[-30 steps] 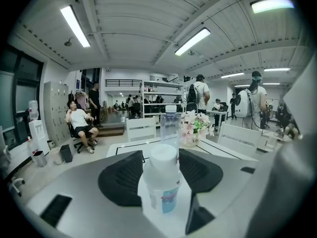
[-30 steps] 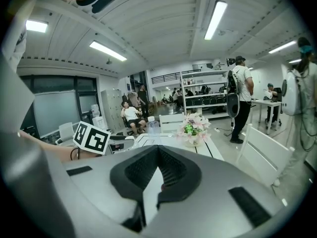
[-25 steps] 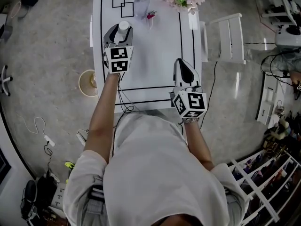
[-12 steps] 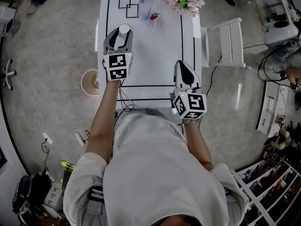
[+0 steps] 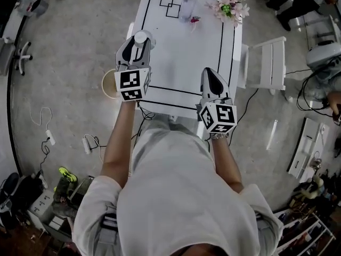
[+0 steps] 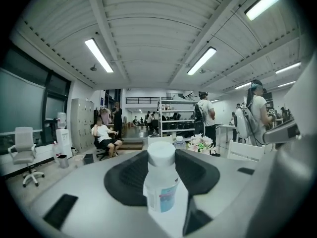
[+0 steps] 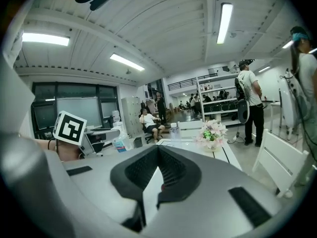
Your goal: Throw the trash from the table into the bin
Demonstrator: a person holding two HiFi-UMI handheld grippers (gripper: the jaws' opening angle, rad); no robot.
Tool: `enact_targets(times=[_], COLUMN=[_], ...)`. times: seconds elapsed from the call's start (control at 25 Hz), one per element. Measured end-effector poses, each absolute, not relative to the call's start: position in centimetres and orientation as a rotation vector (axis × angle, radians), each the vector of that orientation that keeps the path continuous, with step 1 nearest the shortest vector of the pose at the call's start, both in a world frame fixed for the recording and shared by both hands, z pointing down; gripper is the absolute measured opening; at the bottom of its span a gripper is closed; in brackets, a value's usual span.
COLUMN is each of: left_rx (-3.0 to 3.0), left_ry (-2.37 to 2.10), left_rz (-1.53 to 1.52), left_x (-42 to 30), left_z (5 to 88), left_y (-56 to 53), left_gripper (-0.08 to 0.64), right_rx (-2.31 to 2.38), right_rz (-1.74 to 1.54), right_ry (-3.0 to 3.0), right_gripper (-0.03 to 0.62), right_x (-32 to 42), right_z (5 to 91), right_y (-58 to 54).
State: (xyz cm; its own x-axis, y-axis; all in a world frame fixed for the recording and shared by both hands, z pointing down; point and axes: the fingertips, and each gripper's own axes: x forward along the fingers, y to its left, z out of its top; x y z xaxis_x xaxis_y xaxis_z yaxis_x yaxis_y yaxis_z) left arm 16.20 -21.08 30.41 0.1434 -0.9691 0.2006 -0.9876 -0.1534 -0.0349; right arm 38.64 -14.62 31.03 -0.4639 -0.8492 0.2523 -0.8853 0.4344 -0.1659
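Head view: left forearm stretched toward 12 o'clock. Left hand-held gripper (image 5: 138,41) roughly level, above 9 o'clock edge of counter (image 5: 181,52). Jaws just been closing, now clamped on white capped bottle (image 5: 140,38), upright between pads. Round tan bin (image 5: 108,85) on floor beside counter, at 7 o'clock from bottle, partly hidden under gripper's marker cube. Right forearm bent, elbow out. Right hand-held gripper (image 5: 209,72) above counter's 5 o'clock corner, pointing 12 o'clock, jaws pressed together, empty. Second bottle (image 5: 187,7) and flowers (image 5: 230,5) at counter's far end.
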Motion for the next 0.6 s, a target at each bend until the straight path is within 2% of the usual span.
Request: enact_targets(times=[0.32,0.6], left_rx=[2.09,1.896], left_ry=[-2.165,-2.31], left_rz=[0.27,0.254], left_x=[9.1,1.0], left_z=[30.0,30.8], left_y=[-12.5,-5.5], left_gripper=[0.176,0.176], right_rx=[1.28,1.031], right_rz=[0.408,0.364], right_ry=[-2.682,-2.76], right_gripper=[0.002,0.002], right_x=[31.6,22.7], right_z=[31.3,31.4], right_y=[-12.8,-10.7])
